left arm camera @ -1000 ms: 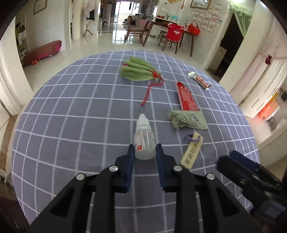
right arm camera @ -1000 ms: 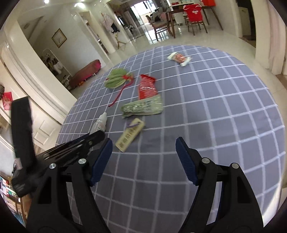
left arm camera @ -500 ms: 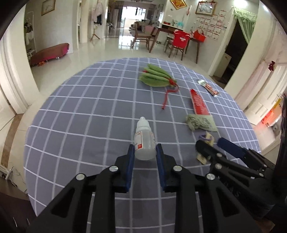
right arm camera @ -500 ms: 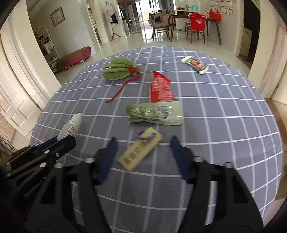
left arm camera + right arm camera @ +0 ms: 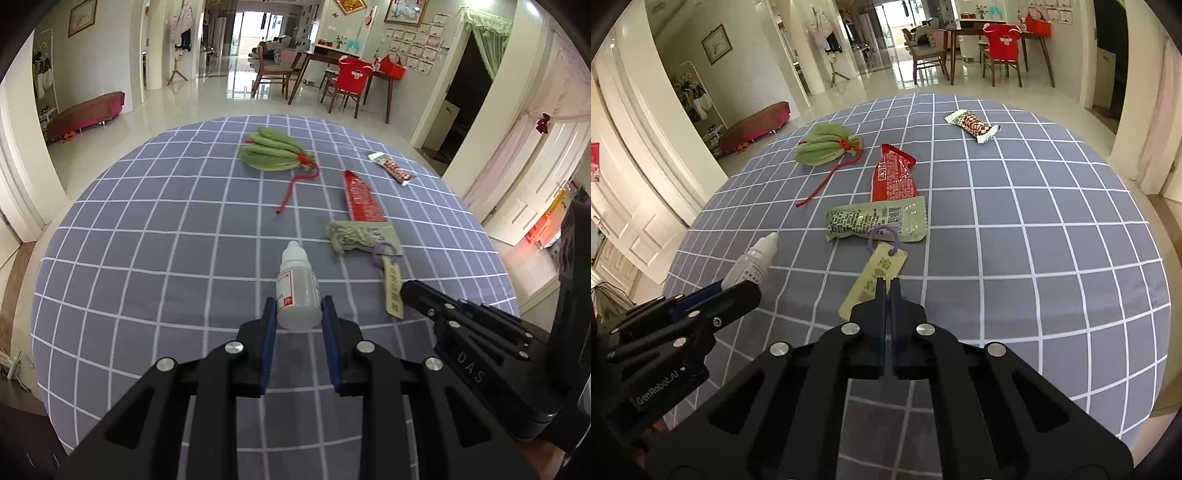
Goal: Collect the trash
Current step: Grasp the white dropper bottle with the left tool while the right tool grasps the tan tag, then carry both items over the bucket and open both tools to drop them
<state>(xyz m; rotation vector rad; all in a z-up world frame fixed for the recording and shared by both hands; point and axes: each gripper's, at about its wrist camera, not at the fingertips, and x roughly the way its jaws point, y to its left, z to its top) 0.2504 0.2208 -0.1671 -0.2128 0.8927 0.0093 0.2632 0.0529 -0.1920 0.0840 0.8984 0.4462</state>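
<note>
My left gripper (image 5: 298, 314) is shut on a small white dropper bottle (image 5: 297, 288) and holds it over the grey checked tablecloth (image 5: 147, 240); the bottle also shows in the right wrist view (image 5: 753, 264). My right gripper (image 5: 885, 286) is shut, its tips over the near end of a flat yellow tag (image 5: 875, 278) with a purple loop; whether it pinches the tag I cannot tell. Beyond lie a green wrapper (image 5: 877, 219), a red wrapper (image 5: 894, 173) and a white-red candy wrapper (image 5: 973, 125).
A green tassel bundle with a red cord (image 5: 827, 149) lies at the far left of the round table. The right gripper's body (image 5: 480, 354) sits close on the right of the left one. Floor, chairs and a dining table lie beyond.
My right gripper has closed from wide open to shut while moving in over the yellow tag. My left gripper keeps its hold on the bottle and has risen slightly.
</note>
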